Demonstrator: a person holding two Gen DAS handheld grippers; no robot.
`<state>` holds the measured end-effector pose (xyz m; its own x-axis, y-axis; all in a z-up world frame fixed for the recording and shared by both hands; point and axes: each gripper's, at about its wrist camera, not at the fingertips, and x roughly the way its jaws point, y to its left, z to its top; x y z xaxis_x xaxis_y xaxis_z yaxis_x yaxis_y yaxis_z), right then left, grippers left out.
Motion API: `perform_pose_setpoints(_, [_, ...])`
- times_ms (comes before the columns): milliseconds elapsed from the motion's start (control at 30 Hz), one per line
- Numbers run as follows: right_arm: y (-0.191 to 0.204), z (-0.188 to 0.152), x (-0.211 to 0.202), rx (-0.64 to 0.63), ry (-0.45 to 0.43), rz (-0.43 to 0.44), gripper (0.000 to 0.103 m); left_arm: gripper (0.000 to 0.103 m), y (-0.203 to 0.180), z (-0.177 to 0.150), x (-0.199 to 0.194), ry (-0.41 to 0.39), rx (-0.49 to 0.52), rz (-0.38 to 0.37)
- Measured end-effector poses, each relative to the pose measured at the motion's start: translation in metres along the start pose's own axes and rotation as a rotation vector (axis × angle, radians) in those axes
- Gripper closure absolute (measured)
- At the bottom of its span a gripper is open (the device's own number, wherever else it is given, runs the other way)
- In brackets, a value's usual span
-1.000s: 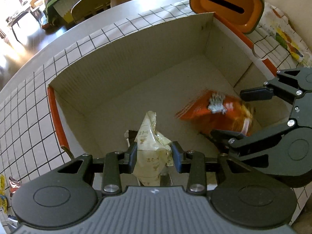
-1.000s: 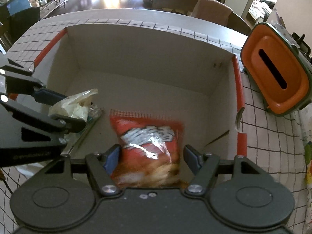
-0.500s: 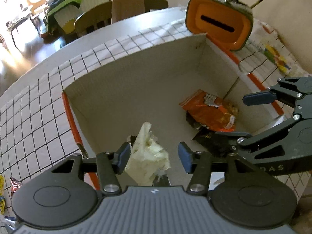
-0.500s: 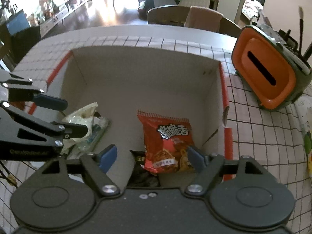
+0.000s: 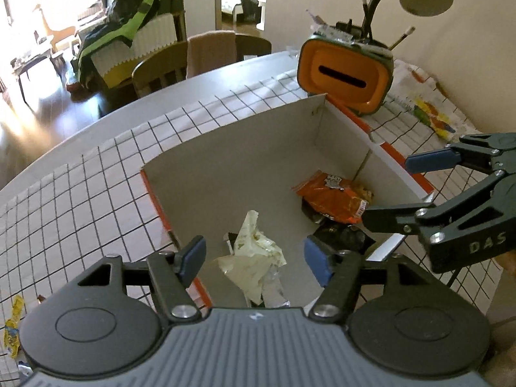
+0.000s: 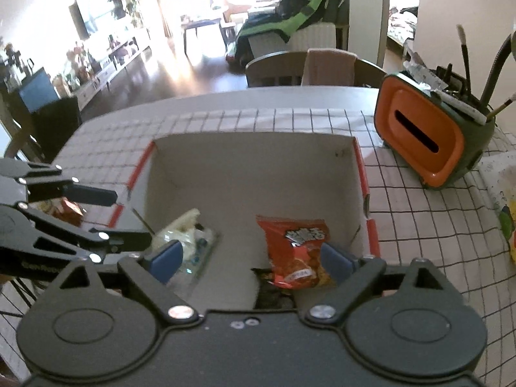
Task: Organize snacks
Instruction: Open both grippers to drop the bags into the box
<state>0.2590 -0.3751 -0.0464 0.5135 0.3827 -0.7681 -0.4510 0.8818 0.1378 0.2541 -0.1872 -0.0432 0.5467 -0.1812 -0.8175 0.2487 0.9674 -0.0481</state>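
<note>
Checked tablecloth [image 5: 80,200] covers the table, with an open cardboard box [image 5: 232,148] in the frame centre. My left gripper [image 5: 254,259] is wide open and holds nothing; the pale yellow snack bag [image 5: 254,258] lies on the box floor below it. My right gripper [image 6: 250,258] is also wide open and empty, above the red snack bag [image 6: 295,248]. An orange container [image 6: 422,138] stands at upper right.

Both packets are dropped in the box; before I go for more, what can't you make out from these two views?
- Dark packet: mostly under the orange chip bag in both views; label unreadable.
- Snack left of the box: right wrist view, crossed by the left gripper.
- Yellow wrapper: left wrist view, cut by the edge.
</note>
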Motion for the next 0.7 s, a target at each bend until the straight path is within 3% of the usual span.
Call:
perform_pose_setpoints(333, [0.042,-0.007,-0.028,0.031,-0.114,0.068,0.002,0.024,0.031,-0.027,-0.045,-0.087,-0.019,-0.016])
perform_pose_setpoints(700, [0.109,-0.020,-0.041,-0.004,-0.226,0.145,0.000,0.017,0.067,-0.070,-0.101,-0.229,-0.017,0.020])
